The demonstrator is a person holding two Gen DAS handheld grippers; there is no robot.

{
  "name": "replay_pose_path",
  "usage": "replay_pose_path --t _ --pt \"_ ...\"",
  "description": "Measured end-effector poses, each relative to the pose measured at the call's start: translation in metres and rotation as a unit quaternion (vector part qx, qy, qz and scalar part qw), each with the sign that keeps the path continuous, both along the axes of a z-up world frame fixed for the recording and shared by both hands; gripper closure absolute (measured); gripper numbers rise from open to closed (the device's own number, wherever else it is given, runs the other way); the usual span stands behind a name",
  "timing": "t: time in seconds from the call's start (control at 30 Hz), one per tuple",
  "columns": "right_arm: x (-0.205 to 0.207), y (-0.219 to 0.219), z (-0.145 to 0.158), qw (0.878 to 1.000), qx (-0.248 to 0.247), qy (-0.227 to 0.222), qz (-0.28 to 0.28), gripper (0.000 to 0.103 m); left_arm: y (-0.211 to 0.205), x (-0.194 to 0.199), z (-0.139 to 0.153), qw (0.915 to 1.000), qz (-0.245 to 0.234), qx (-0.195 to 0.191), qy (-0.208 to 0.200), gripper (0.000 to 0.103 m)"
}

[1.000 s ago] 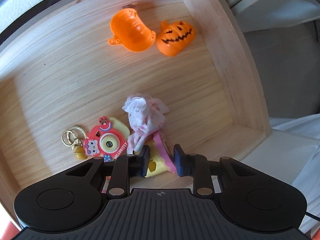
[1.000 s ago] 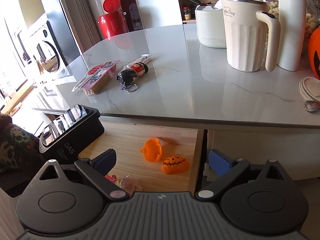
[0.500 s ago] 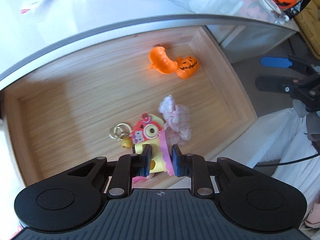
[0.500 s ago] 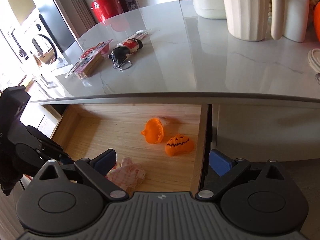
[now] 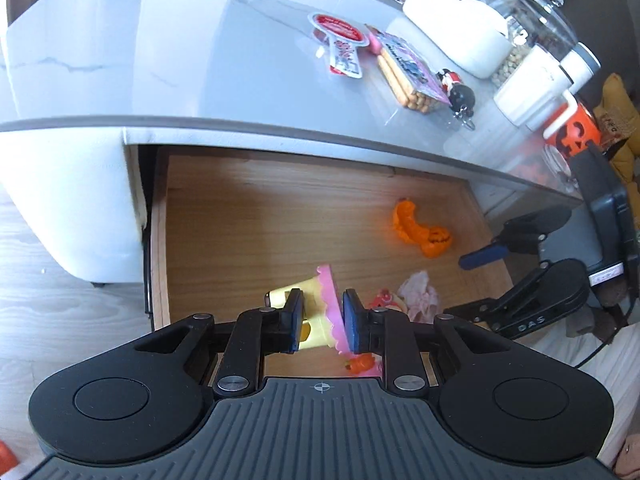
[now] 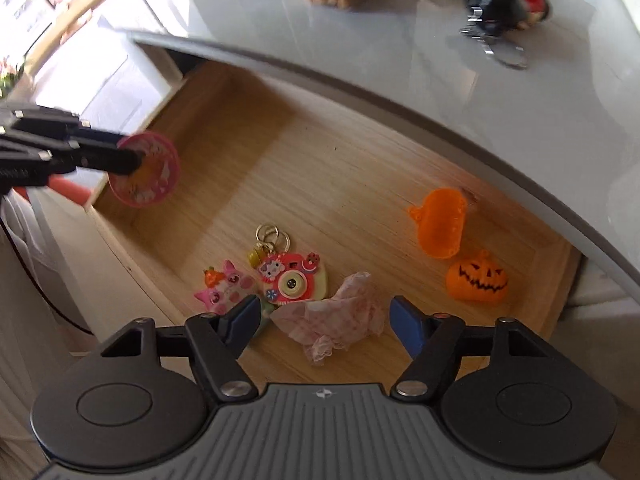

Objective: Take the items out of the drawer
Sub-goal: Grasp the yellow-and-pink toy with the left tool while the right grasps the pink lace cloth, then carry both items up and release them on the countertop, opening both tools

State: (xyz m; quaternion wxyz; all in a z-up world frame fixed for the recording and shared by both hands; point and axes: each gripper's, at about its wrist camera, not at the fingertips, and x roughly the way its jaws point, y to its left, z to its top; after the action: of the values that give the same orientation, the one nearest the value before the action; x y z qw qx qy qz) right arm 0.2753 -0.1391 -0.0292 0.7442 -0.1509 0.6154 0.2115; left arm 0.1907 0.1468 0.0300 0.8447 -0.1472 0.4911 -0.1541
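Left gripper: clamped on the pink-and-yellow toy, now lifted clear above the drawer, where a second ago it sat low inside.
Right gripper: newly down over the wrapper, jaws closing, not yet pressing.
Left in drawer: keychains, two pumpkins.
Meaning: one item out; wrapper next.

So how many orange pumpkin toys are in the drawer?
2. The see-through orange pumpkin lies near the drawer's back right; the pumpkin with a black face sits just in front of it. None seems hidden.
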Motion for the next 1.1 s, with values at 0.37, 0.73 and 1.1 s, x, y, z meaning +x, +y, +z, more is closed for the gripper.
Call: replay_pose_path --t 0.37,0.73,1.1 --pt "0.009 0.032 -0.064 0.988 -0.108 0.095 0.061 0.068 -0.002 -0.012 -0.001 0.9986 -0.049 -0.013 -0.016 0.079" --pt "-0.022 0.014 0.023 0.999 -0.032 0.004 0.009 0.095 -0.026 -0.024 0.009 0.9936 -0.088 0.049 -0.051 0.079" --pt "-0.06 -0.031 0.123 0.99 0.066 -0.115 -0.047 0.095 -0.042 0.019 0.107 0.9844 -0.065 0.052 -0.155 0.079"
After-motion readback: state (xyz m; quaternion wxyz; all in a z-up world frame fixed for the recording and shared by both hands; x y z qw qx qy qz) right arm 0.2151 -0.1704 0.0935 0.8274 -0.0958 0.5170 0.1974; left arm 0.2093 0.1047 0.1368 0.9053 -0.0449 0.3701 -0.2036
